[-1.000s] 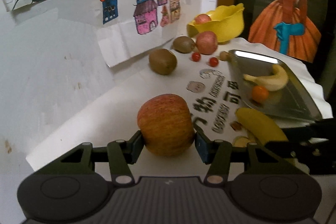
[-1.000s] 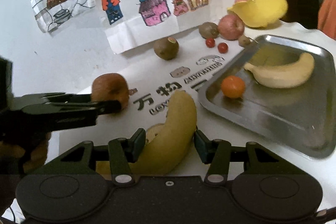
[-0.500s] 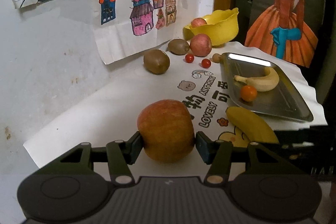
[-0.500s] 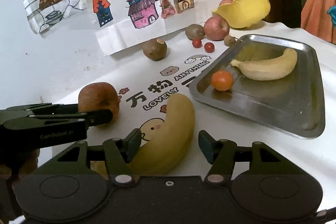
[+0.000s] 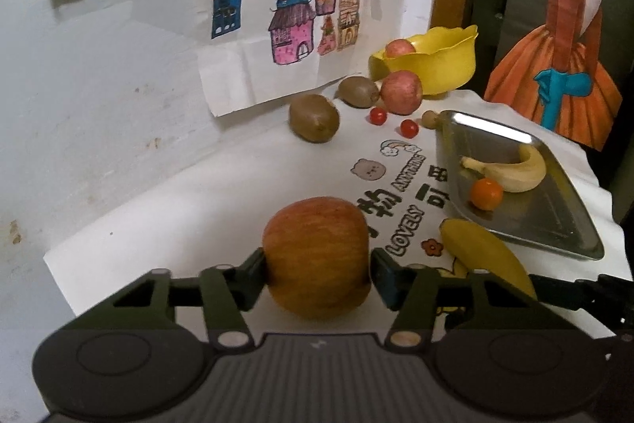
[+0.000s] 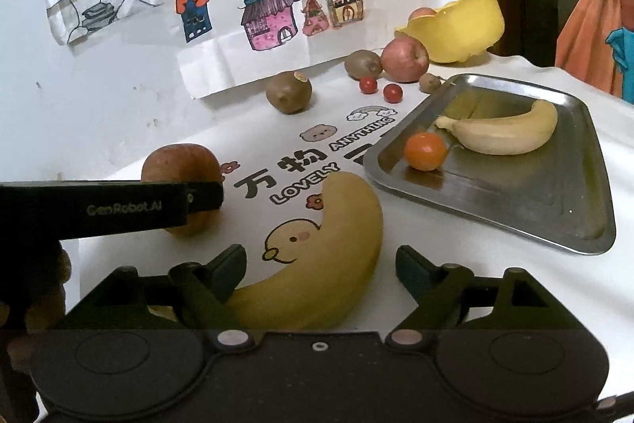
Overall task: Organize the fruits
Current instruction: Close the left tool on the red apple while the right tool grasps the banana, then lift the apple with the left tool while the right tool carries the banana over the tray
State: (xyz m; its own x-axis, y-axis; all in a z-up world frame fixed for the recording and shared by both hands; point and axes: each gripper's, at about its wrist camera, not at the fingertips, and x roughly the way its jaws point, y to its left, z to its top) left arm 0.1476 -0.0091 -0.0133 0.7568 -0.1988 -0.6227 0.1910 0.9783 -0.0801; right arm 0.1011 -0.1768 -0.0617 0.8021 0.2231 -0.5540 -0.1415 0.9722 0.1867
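Nearest, left side: my left gripper (image 5: pixel 317 270) is clamped on a big apple (image 5: pixel 316 256), both pads pressed to its flanks. The apple sits low over the printed mat (image 5: pixel 222 197); I cannot tell whether it touches the mat.

Nearest, right side: my right gripper (image 6: pixel 320 270) is spread wide around a loose banana (image 6: pixel 325 252). The left pad is at or against the peel, the right pad stands clear, so nothing is grasped. The banana lies flat on the mat, just short of the tray.

Middle ground: a metal tray (image 6: pixel 527 209), holding a second banana (image 6: pixel 503 133) and a small orange (image 6: pixel 426 151), the two close together.

Farther back, along the wall: two kiwis (image 5: pixel 314 123), two cherry tomatoes (image 5: pixel 378 115), a small brown fruit by the tray's far corner, and a red apple (image 5: pixel 401 92) resting just in front of a yellow bowl (image 5: pixel 436 64). Another apple shows inside the bowl.

Step in hand, as I judge it: sorting by kind, apples to the bowl, bananas to the tray. The big apple is secured; the loose banana is not.

Next move calls for: squeezing the right tool on the banana's thick middle, then lifting the apple high enough to pass over the kiwis, tomatoes and bowl rim.
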